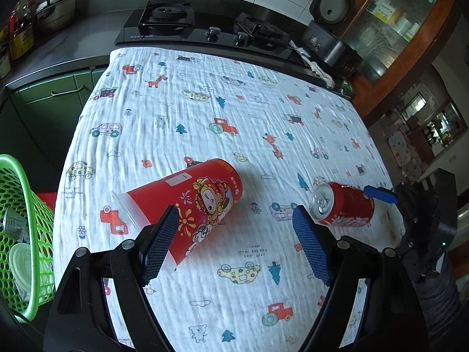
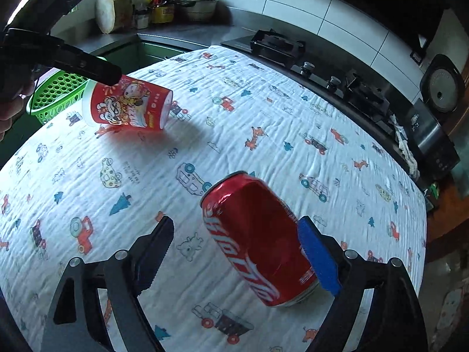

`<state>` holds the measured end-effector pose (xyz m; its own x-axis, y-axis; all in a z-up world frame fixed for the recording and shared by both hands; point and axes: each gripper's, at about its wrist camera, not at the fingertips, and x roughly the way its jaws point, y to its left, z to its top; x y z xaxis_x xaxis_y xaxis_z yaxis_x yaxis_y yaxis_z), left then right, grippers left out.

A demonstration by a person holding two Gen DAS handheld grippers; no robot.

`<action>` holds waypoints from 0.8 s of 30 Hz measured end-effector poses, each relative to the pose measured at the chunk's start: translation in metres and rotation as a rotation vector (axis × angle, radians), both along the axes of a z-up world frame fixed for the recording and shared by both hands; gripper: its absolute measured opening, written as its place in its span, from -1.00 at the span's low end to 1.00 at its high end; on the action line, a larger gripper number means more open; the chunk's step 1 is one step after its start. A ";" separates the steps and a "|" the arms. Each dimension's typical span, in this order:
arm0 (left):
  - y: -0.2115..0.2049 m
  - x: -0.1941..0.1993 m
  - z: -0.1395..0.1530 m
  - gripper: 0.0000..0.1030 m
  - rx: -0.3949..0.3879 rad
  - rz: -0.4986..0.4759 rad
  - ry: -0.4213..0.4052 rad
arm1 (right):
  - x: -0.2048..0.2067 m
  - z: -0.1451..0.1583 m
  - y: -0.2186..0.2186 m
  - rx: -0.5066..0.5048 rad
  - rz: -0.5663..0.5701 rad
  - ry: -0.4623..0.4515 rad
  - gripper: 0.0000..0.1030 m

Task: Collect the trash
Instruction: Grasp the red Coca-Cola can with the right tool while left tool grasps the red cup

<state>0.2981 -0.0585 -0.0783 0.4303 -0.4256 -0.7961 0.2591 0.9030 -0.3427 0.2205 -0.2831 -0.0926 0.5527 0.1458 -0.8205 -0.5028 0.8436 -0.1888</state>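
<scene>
A red paper cup (image 1: 193, 202) with a cartoon print lies on its side on the printed cloth; it also shows in the right wrist view (image 2: 126, 107). My left gripper (image 1: 234, 243) is open, its left finger beside the cup's rim. A dented red soda can (image 1: 343, 204) lies on its side to the right. In the right wrist view the can (image 2: 258, 243) lies between the open fingers of my right gripper (image 2: 237, 252), with the blue right pad (image 2: 318, 259) against it. A green basket (image 1: 20, 234) at the left holds a can and a white lid.
The table is covered with a white cloth (image 1: 205, 102) printed with cars and trees. Behind it stand a gas stove (image 1: 205, 29) and a dark rice cooker (image 1: 331, 29). A wooden cabinet (image 1: 395, 29) is at the right. Pots and bottles (image 2: 164, 6) stand on the far counter.
</scene>
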 end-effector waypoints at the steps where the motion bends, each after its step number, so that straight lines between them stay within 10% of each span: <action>1: 0.002 0.000 0.000 0.53 0.000 0.003 0.001 | -0.002 0.003 0.002 0.000 0.008 -0.010 0.63; 24: 0.036 -0.022 0.003 0.53 -0.064 0.006 -0.038 | 0.017 -0.041 0.007 -0.211 0.013 0.058 0.49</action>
